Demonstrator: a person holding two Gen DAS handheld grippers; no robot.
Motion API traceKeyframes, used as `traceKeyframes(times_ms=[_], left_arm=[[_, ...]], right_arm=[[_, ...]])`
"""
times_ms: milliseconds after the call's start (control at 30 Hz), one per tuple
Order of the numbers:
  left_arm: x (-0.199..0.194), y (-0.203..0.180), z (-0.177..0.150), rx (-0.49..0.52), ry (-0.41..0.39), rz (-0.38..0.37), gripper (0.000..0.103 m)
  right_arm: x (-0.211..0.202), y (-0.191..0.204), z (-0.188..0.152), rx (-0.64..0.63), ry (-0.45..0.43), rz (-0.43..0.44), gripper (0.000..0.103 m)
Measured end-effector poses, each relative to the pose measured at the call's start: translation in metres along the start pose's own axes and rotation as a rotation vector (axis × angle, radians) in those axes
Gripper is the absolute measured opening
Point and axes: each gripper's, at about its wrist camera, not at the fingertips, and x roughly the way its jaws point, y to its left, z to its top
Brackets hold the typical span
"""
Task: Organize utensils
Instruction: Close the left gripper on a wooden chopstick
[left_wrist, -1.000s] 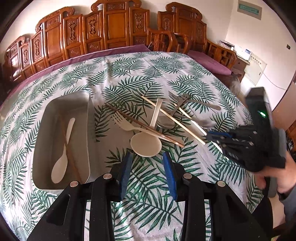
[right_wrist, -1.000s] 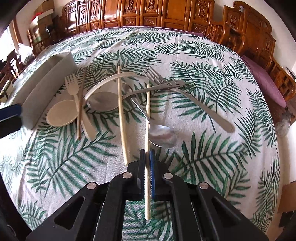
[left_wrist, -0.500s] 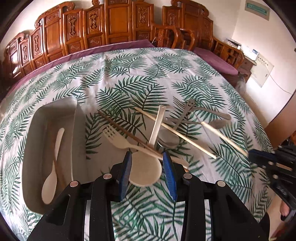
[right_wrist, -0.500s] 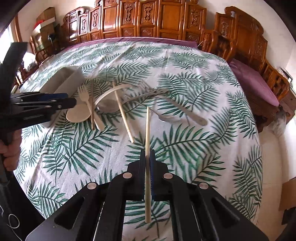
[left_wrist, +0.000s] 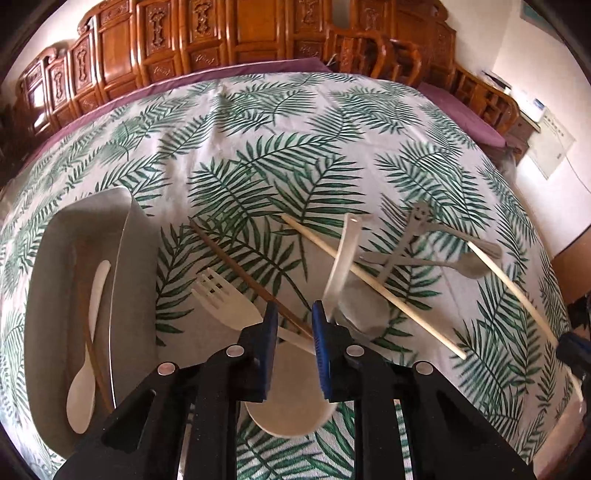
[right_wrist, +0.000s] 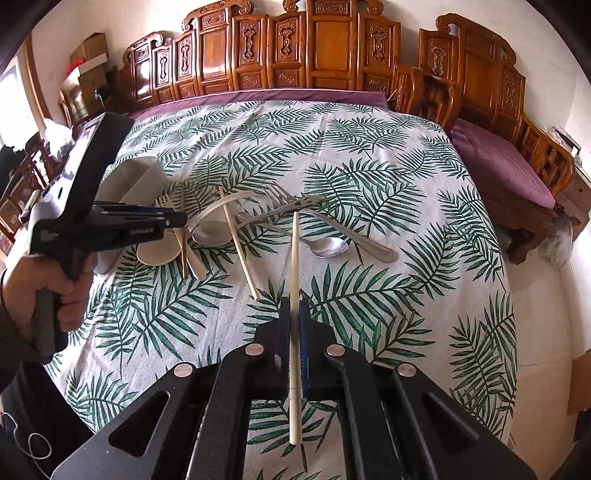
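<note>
My left gripper (left_wrist: 294, 314) hangs low over the utensil pile. Its jaws are closing, with the end of a dark brown chopstick (left_wrist: 243, 273) and the handle of a cream fork (left_wrist: 225, 302) in the gap; the pads do not visibly press on them. A round cream spoon (left_wrist: 291, 406) lies under the fingers. In the right wrist view the left gripper (right_wrist: 177, 219) is over the pile's left side. My right gripper (right_wrist: 293, 306) is shut on a light wooden chopstick (right_wrist: 294, 258), held above the cloth.
A grey tray (left_wrist: 44, 258) at the left holds a cream spoon (left_wrist: 86, 350) and a brown chopstick. A white spoon (left_wrist: 343, 251), a second light chopstick (left_wrist: 369, 277), metal forks and a metal spoon (right_wrist: 328, 245) lie crossed mid-table. Carved wooden chairs ring the table.
My left gripper came forward and down onto the pile and its jaws narrowed around the brown chopstick and fork handle. My right gripper lifted its chopstick off the table and drew back.
</note>
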Motion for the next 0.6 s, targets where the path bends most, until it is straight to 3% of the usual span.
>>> traceKeyframes(times_ms=[233,600], left_arm=[[0.013,0.008,0.008,-0.024,0.048,0.002,0.014],[0.028,0.012,0.017,-0.045,0.127,-0.004,0.021]], right_arm=[[0.002,0.002,0.0,-0.004,-0.001,0.006,0.005],[0.004,0.005,0.0,-0.009,-0.001,0.009,0.005]])
